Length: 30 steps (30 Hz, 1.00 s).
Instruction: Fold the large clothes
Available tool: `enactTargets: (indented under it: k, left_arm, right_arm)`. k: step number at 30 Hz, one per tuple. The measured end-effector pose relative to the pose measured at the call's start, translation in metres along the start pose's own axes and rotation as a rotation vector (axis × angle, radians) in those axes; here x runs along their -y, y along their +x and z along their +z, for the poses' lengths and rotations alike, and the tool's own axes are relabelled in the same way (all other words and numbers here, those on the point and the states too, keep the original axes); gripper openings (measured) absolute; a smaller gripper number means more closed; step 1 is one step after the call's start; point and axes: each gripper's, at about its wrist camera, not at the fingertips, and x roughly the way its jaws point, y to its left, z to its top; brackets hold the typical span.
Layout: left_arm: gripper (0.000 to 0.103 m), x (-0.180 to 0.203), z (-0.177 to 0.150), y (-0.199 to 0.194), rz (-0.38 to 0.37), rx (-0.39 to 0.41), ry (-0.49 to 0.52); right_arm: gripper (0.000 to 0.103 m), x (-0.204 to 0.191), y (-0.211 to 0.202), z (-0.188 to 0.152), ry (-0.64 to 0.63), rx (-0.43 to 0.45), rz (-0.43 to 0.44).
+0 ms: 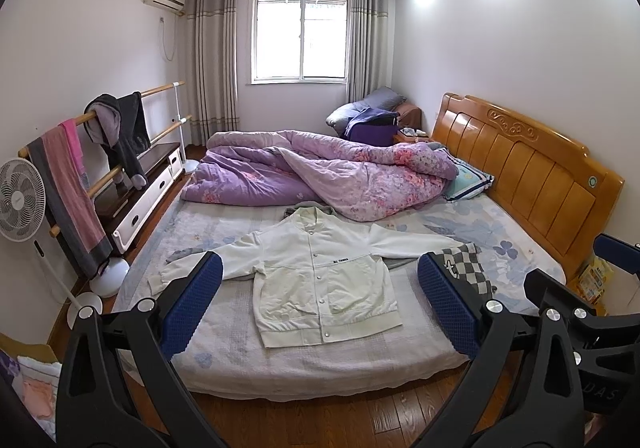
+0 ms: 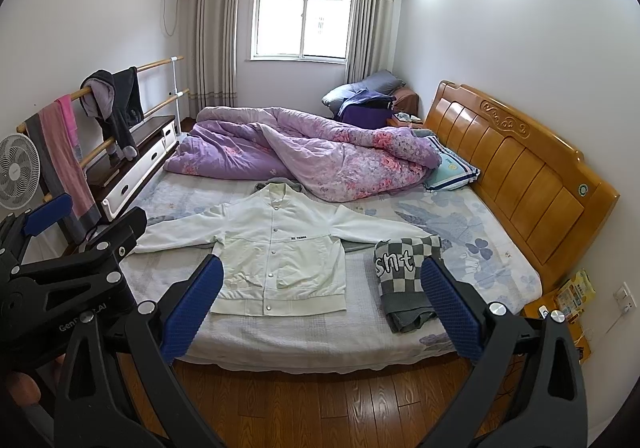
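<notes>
A white snap-button jacket (image 1: 320, 276) lies flat and face up on the bed, sleeves spread to both sides; it also shows in the right wrist view (image 2: 280, 244). My left gripper (image 1: 320, 268) is open and empty, held above the floor in front of the bed. My right gripper (image 2: 322, 272) is open and empty, to the right of the left one, also short of the bed edge. The right gripper's body shows at the right edge of the left wrist view.
A folded grey checked garment (image 2: 404, 280) lies to the right of the jacket. A purple quilt (image 1: 320, 171) is bunched at the far side. A wooden headboard (image 1: 528, 175) is on the right. A towel rack (image 1: 100, 151) and a fan (image 1: 20, 203) stand on the left.
</notes>
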Motion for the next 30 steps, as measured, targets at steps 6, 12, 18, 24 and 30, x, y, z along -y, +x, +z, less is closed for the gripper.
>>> enactTargets:
  k: [6,12,18,24,30]
  left_arm:
    - [0.098,-0.002,0.000,0.001,0.000,-0.002,0.001]
    - [0.098,-0.002,0.001,0.001,0.002,-0.001,0.003]
    - [0.098,-0.003,0.001,0.002,-0.001,-0.003,0.000]
    - [0.098,-0.004,0.001,0.003,0.000,-0.002,0.004]
    - [0.098,-0.004,0.002,0.003,-0.002,-0.005,0.001]
  right_arm:
    - [0.095,0.000,0.001,0.001,0.000,-0.001,-0.001]
    - [0.095,0.000,0.001,0.001,0.003,-0.004,0.001]
    - [0.095,0.001,0.004,0.001,0.000,-0.005,0.002]
    - [0.095,0.002,0.005,0.002,0.001,-0.008,0.006]
    - [0.095,0.004,0.010,0.000,0.000,-0.011,0.010]
